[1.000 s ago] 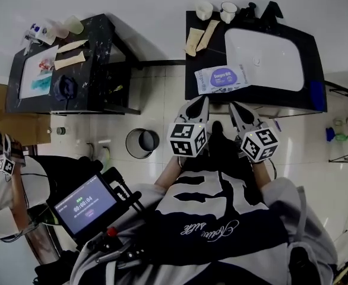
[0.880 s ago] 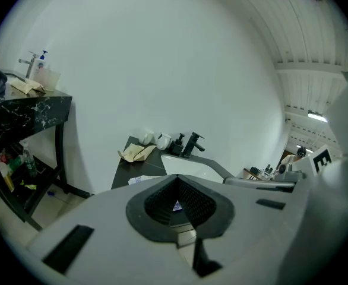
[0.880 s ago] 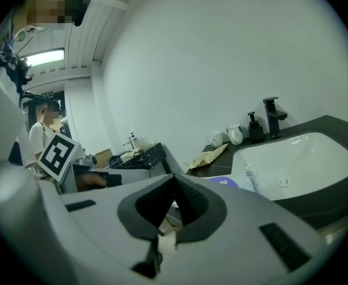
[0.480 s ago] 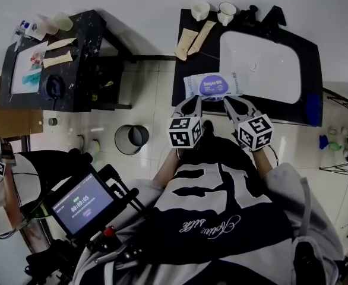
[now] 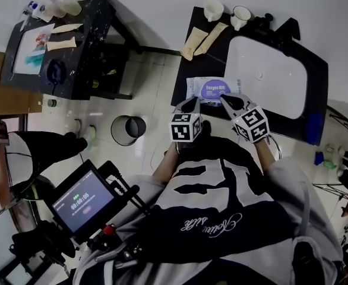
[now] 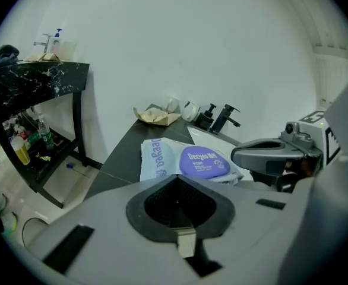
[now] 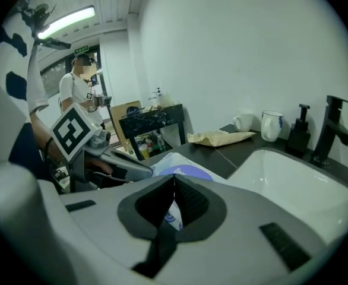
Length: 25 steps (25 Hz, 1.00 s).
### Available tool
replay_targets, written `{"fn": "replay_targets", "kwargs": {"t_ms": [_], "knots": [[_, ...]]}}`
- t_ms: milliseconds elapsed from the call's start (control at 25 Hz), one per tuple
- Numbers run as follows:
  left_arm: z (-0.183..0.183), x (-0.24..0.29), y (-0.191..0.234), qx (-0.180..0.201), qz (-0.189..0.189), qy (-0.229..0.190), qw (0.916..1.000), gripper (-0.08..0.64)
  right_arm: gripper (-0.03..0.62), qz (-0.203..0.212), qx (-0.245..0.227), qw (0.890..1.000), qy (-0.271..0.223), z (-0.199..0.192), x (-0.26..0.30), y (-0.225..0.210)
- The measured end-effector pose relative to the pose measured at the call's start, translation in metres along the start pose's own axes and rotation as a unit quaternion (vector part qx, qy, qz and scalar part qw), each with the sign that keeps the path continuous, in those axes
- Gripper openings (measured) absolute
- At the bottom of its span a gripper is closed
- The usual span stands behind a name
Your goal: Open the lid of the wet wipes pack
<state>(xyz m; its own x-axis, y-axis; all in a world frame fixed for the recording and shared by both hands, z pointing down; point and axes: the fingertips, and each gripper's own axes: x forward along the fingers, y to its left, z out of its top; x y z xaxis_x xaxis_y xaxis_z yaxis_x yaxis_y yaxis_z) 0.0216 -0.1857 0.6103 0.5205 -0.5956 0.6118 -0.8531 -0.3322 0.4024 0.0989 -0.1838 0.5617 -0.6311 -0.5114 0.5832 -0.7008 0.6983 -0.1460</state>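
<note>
Left hand-held gripper (image 5: 191, 103) and right hand-held gripper (image 5: 227, 99) both closed, empty, poised at near edge of Deeyeo wipes pack (image 5: 212, 90)

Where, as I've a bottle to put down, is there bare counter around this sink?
Bare dark counter lies left of the sink basin, between the brown paper packets and the wet wipes pack. The basin itself is empty. Crowded: the back edge, with two cups, soap dispenser and faucet; and the front, where left claw and right claw sit at the pack.
</note>
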Motion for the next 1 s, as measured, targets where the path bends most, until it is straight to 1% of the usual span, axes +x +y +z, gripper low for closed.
{"fn": "replay_targets", "kwargs": {"t_ms": [120, 160, 200, 320, 400, 480, 600, 720, 760, 800, 840, 960, 1000], "knots": [[-0.006, 0.004, 0.002, -0.008, 0.005, 0.011, 0.9999, -0.002, -0.003, 0.028, -0.044, 0.998, 0.026, -0.003, 0.008, 0.004], [-0.007, 0.005, 0.003, -0.014, 0.005, 0.011, 0.9998, -0.002, 0.04, 0.038, -0.059, 0.997, 0.037, -0.006, 0.011, 0.005], [-0.008, 0.006, 0.003, -0.019, 0.005, 0.012, 0.9997, -0.002, 0.063, 0.046, -0.076, 0.995, 0.049, -0.009, 0.013, 0.006], [-0.008, 0.005, 0.004, -0.033, 0.001, 0.015, 0.9993, -0.002, 0.063, 0.051, -0.144, 0.985, 0.078, -0.012, 0.017, 0.008], [-0.006, 0.0, 0.005, -0.037, -0.003, 0.016, 0.9992, -0.002, 0.063, 0.05, -0.199, 0.974, 0.094, -0.007, 0.018, 0.013], [-0.005, -0.005, 0.006, -0.041, -0.007, 0.018, 0.999, -0.002, 0.063, 0.058, -0.247, 0.961, 0.11, -0.004, 0.019, 0.021], [-0.005, -0.005, 0.005, -0.046, -0.01, 0.021, 0.9987, -0.002, 0.064, 0.082, -0.302, 0.941, 0.126, -0.007, 0.023, 0.031], [-0.006, -0.003, 0.004, -0.042, -0.013, 0.025, 0.9987, -0.002, 0.064, 0.091, -0.353, 0.92, 0.146, -0.015, 0.03, 0.034], [-0.006, -0.002, 0.003, -0.038, -0.013, 0.027, 0.9988, -0.002, 0.064, 0.092, -0.366, 0.914, 0.152, -0.017, 0.032, 0.033], [-0.006, -0.002, 0.003, -0.034, -0.014, 0.029, 0.9989, -0.002, 0.065, 0.092, -0.373, 0.91, 0.155, -0.017, 0.033, 0.033], [-0.007, -0.002, 0.003, -0.03, -0.015, 0.029, 0.999, -0.002, 0.071, 0.093, -0.375, 0.909, 0.155, -0.017, 0.033, 0.032], [-0.007, -0.002, 0.002, -0.026, -0.017, 0.028, 0.9991, -0.002, 0.075, 0.096, -0.365, 0.914, 0.15, -0.015, 0.033, 0.03], [-0.007, -0.001, 0.002, -0.025, -0.017, 0.029, 0.9991, -0.002, 0.077, 0.099, -0.365, 0.913, 0.151, -0.015, 0.033, 0.03]]}}
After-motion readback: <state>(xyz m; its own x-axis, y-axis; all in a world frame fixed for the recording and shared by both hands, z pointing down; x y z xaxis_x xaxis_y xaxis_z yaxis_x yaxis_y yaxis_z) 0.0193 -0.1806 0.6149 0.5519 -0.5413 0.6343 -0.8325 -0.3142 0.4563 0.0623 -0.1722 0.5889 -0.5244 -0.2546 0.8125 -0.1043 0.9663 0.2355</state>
